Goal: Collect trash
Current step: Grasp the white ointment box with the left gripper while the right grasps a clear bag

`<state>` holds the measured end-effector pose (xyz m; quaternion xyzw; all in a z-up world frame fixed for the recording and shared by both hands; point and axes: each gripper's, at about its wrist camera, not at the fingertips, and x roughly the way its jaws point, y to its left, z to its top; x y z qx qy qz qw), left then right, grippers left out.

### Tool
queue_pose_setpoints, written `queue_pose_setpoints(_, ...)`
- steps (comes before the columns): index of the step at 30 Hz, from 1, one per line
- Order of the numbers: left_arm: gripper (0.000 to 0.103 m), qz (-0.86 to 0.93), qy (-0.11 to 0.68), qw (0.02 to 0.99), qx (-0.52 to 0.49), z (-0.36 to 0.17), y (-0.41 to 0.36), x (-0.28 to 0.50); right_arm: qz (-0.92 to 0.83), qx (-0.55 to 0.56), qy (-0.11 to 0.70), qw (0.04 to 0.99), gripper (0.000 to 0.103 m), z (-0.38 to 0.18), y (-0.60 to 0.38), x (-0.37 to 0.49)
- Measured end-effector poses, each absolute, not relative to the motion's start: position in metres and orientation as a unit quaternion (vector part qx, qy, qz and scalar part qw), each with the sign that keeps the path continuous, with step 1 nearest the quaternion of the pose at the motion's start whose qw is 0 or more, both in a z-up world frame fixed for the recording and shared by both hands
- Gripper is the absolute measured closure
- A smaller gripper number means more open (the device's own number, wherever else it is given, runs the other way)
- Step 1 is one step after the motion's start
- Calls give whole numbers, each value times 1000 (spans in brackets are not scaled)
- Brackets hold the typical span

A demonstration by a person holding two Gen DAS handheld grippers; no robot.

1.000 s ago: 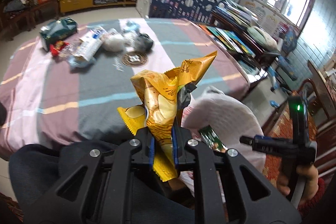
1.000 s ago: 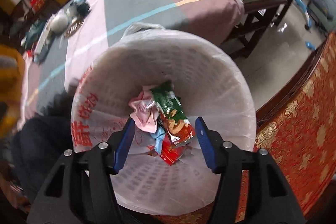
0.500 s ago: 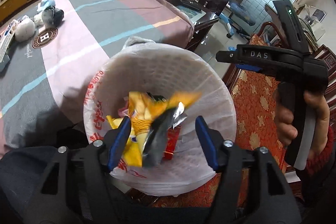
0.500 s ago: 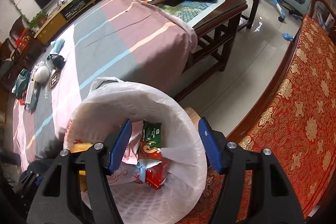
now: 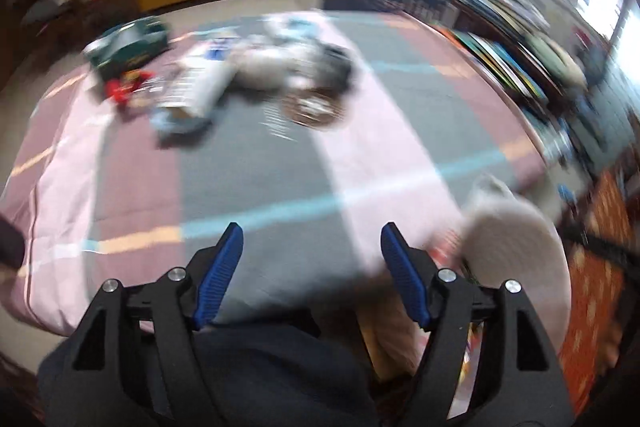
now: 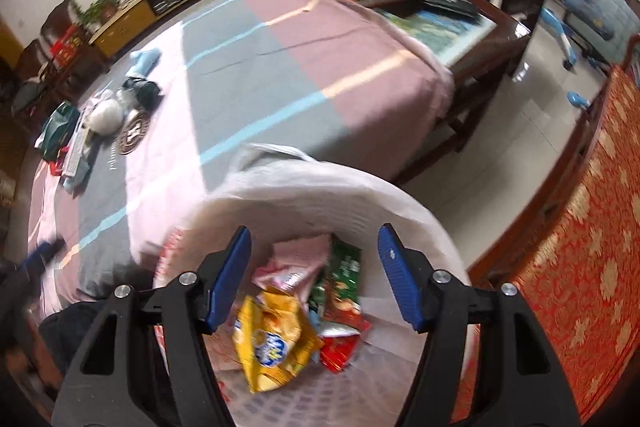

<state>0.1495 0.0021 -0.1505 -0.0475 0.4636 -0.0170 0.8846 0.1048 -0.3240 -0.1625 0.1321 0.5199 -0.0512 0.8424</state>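
The crumpled yellow snack bag (image 6: 276,339) lies in the white plastic-lined bin (image 6: 404,203), its long axis running from the bin's floor up toward the red and green wrappers (image 6: 340,291) beside it. Right tongs (image 6: 314,275) hover above, spread apart and empty. Left tongs (image 5: 312,273), likewise apart, face the striped cloth-covered counter (image 5: 280,163), where blurred litter (image 5: 208,75) lies at its far end

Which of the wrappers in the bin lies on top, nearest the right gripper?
The yellow snack bag, lying over the other wrappers just ahead of the open right gripper. The pink wrapper and green wrapper sit farther back in the lined bin.
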Motion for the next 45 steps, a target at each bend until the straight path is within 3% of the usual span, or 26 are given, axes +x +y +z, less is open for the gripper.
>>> queue_pose_setpoints(3,48,44,450,888,-81,-150,61,179,-28,131,524,841,38,-164,-301,125)
queue_pose_setpoints(5,48,72,441,890,-93,-149,94,205,-5,128,524,842,38,-162,-277,141)
queue_pose_setpoints(6,47,73,437,892,-95,-149,102,213,4,123,524,843,38,-162,-267,146)
queue_pose_setpoints(8,33,63,433,895,-89,-149,111,238,23,118,527,842,38,-162,-244,162)
queue_pose_setpoints(9,21,47,440,893,-77,-152,112,257,31,120,528,840,38,-163,-235,169)
queue_pose_setpoints(16,20,17,476,879,-8,-191,90,327,59,96,530,841,38,-170,-177,229)
queue_pose_setpoints(17,23,12,479,878,-18,-197,89,332,59,87,527,843,38,-170,-170,241)
queue_pose_setpoints(19,49,-2,486,873,-36,-209,91,335,59,71,516,851,38,-170,-158,265)
queue_pose_setpoints(20,49,-4,489,872,-40,-212,90,334,60,64,510,855,34,-170,-153,275)
queue_pose_setpoints(22,64,-17,486,872,-47,-220,89,330,64,40,491,868,24,-170,-139,302)
queue_pose_setpoints(26,64,-16,479,875,-69,-219,96,311,61,-42,470,880,15,-182,-107,348)
queue_pose_setpoints(29,64,-4,458,886,-74,-209,100,291,66,-93,485,867,15,-206,-88,372)
queue_pose_setpoints(30,64,-2,452,888,-79,-206,102,285,67,-105,483,867,23,-211,-84,374)
queue_pose_setpoints(32,64,9,438,895,-85,-199,104,270,70,-126,484,863,51,-220,-79,372)
queue_pose_setpoints(33,64,15,432,898,-83,-196,106,264,70,-125,481,865,53,-219,-78,367)
queue_pose_setpoints(45,64,79,391,916,-53,-155,83,167,113,-68,461,877,57,-162,-111,239)
